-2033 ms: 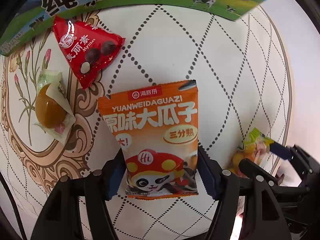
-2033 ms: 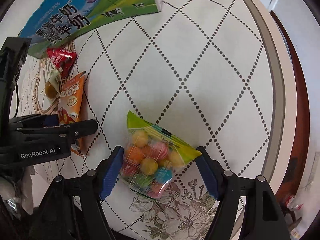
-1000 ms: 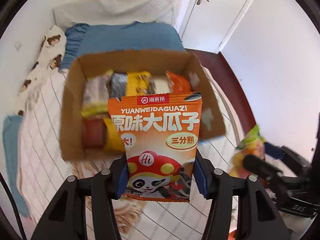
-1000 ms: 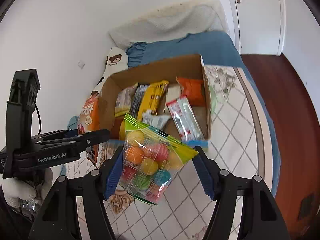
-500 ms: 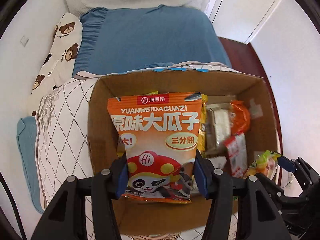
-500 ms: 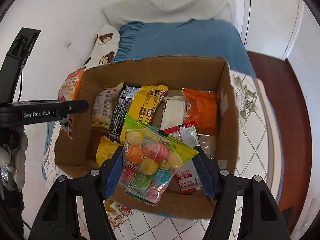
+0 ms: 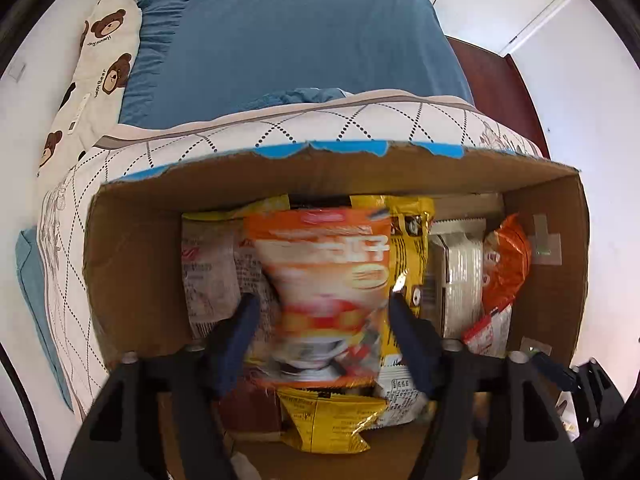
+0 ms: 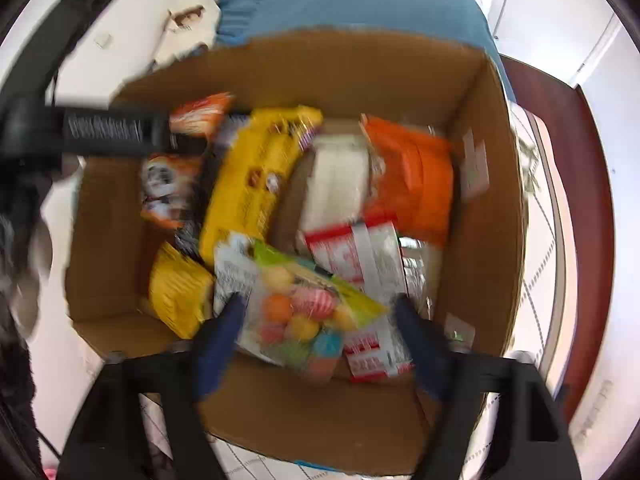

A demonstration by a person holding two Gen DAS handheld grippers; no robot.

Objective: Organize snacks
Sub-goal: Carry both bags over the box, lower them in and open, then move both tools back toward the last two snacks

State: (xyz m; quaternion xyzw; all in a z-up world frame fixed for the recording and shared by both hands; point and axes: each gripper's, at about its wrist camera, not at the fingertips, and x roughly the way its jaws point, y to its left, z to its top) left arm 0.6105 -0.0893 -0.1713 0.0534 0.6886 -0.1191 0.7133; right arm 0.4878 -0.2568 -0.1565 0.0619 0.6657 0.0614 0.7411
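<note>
The orange sunflower-seed packet [image 7: 324, 280] is blurred, loose between the fingers of my left gripper [image 7: 322, 320]. The jaws are opening and the pads stand clear of its sides. It hangs over the open cardboard box [image 7: 320, 176]. In the right wrist view the clear bag of coloured candy balls [image 8: 300, 316] lies between the spread fingers of my right gripper [image 8: 318, 316]. These jaws are opening too, with neither pad pressing on the bag. The bag sits low inside the box [image 8: 320, 72]. The same orange packet [image 8: 168, 188] shows at the box's left, below the left gripper's body [image 8: 108, 132].
The box holds several packets: a long yellow one [image 8: 256, 176], an orange one [image 8: 412, 180], a white one [image 8: 336, 176], a red-and-white one [image 8: 356, 252]. It stands on a white diamond-quilted cover [image 7: 168, 148]. Behind lie a blue sheet [image 7: 288, 40] and a bear-print pillow [image 7: 100, 60].
Both grippers sank closer over the box and their jaws spread. The orange packet and the candy bag, gripped half a second ago, now sit loose and blurred between the fingers.
</note>
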